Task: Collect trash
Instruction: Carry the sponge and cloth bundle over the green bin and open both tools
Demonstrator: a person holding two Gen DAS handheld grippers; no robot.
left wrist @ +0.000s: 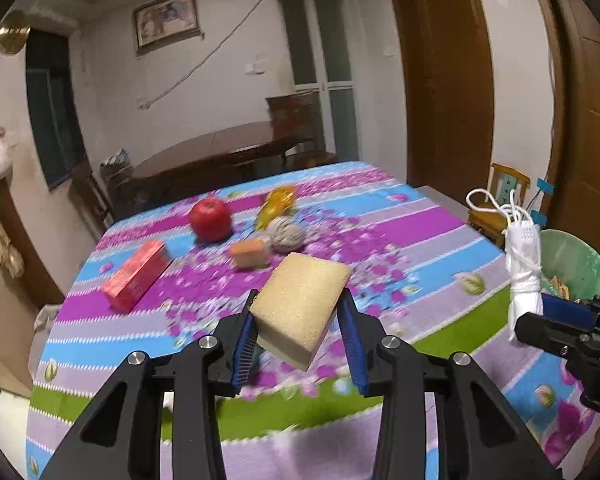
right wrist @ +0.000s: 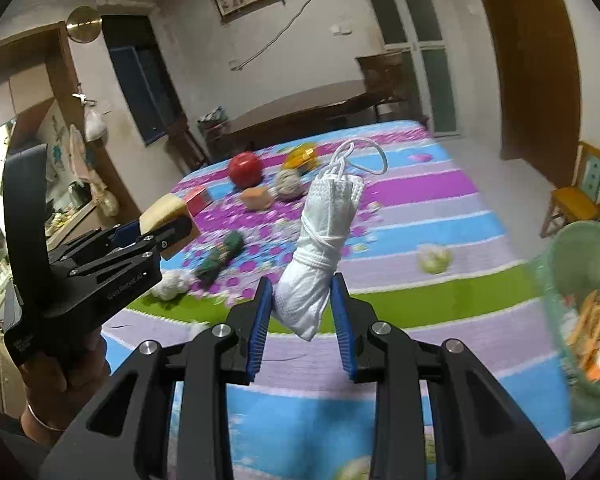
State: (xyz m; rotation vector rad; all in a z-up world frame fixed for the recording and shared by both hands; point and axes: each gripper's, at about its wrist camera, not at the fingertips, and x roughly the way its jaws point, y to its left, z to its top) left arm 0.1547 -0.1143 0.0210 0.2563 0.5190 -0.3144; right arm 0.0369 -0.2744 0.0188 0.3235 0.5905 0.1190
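My left gripper (left wrist: 300, 300) is shut on a tan sponge (left wrist: 302, 304), held tilted above the flowered tablecloth (left wrist: 420, 236). My right gripper (right wrist: 302, 280) is shut on a white cloth bundle (right wrist: 320, 256) wound with white cord, its loop sticking up. In the right wrist view the left gripper (right wrist: 168, 228) and its sponge (right wrist: 162, 208) show at the left, held in a person's hand. The left wrist view has the right gripper (left wrist: 532, 318) and bundle (left wrist: 522, 272) at its right edge. A green bin (right wrist: 572, 264) with scraps inside stands beside the table's right edge.
On the cloth lie a red apple (left wrist: 210, 218), a red box (left wrist: 136, 274), an orange block (left wrist: 252, 254), a grey yarn ball (left wrist: 286, 234), a yellow wrapper (left wrist: 276, 200), a green roll (right wrist: 220, 256) and white crumpled pieces (right wrist: 168, 286). A small wooden chair (right wrist: 580, 196) stands behind the bin.
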